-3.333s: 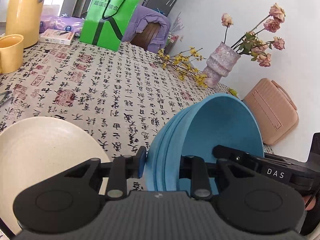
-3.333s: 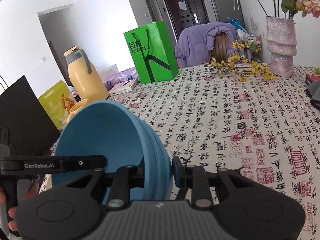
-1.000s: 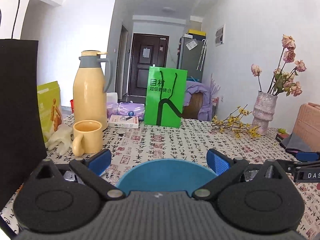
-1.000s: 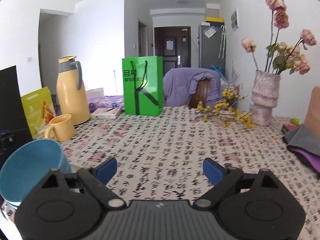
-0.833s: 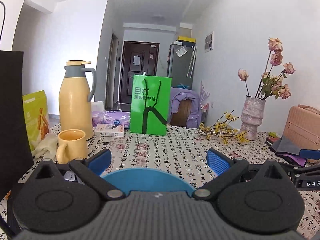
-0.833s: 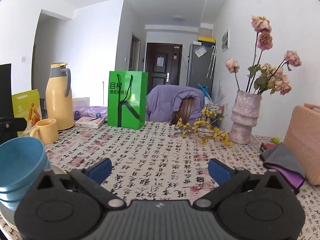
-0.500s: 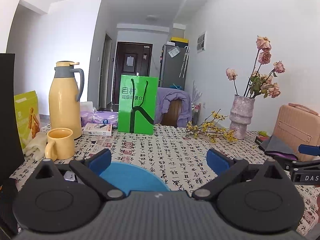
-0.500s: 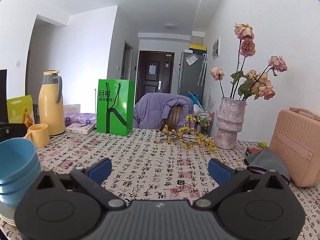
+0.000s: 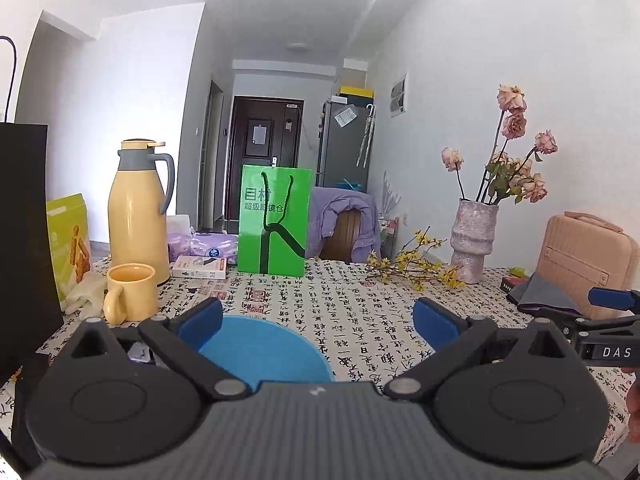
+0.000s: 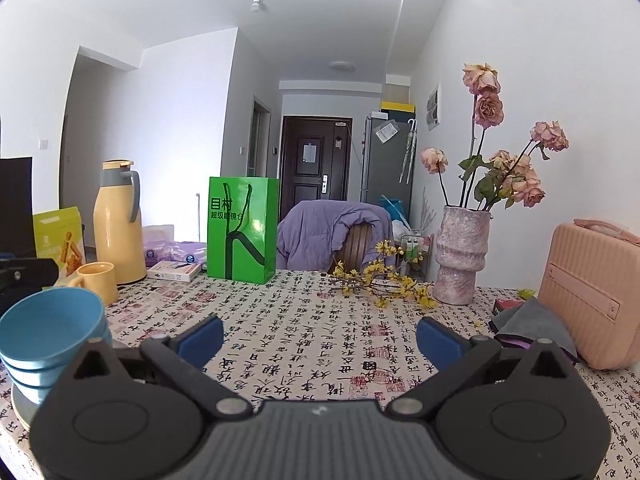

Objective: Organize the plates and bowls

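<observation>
Right wrist view: counter (image 10: 320, 344) lies open from 11 to 1 o'clock, printed cloth bare out to the green bag (image 10: 242, 229) at 11. At 9, stacked blue bowls (image 10: 50, 330) on a plate block the left side; yellow mug (image 10: 98, 282) and thermos (image 10: 119, 222) stand behind them. At 1, yellow sprigs (image 10: 380, 280) and vase (image 10: 462, 254); at 3, pink case (image 10: 592, 296) and grey cloth (image 10: 530, 324) close off the right.

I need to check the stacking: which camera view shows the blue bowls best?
The right wrist view: the blue bowls appear from the side as a nested stack sitting on a plate. The left wrist view shows only the top bowl's blue inside, low between the open left gripper fingers, the rest hidden.
</observation>
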A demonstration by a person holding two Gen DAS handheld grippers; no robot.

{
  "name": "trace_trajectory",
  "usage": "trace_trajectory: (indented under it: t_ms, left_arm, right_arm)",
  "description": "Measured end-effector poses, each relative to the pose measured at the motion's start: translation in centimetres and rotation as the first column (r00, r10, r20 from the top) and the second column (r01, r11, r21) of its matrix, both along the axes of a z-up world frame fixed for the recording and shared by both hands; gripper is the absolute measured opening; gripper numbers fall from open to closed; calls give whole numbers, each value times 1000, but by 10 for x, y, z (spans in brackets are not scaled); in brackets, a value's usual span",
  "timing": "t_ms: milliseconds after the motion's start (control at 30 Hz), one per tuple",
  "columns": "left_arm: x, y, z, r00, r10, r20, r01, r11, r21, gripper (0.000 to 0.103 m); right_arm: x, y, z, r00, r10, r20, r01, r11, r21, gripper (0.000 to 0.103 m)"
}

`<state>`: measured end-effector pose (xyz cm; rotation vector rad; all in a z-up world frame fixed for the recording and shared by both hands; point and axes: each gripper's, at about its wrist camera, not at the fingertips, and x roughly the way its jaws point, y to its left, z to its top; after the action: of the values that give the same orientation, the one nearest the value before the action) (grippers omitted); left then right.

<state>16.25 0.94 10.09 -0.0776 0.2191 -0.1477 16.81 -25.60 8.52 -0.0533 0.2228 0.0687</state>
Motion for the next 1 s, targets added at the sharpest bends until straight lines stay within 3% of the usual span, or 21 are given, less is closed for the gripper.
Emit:
trace_trajectory:
  t_ms: [167,467,667,833,1000]
  left_arm:
    - [-30,4,-5,1000,11,-2,-11,1000,-24,103]
    - [-92,7,-27,999,47,5,-47,999,15,103]
    - [-123,11,-45,997,75,8,-76,997,17,103]
    - [-148,12,-67,992,123,-2,-123,992,23,103]
    - [-177,8,-93,993,115,-33,-112,990,88,103]
  right_arm:
    - [-26,8,-3,1000,24,17,-24,1000,18,103]
    - [-79,25,-28,998,70,6,-70,996,48,103]
    - [-119,35,-42,997,67,47,-69,997,45,103]
    - [-161,41,-59,996,49,76,-58,991,119,103]
    - [-189,51,-81,996,57,69,-65,990,123,103]
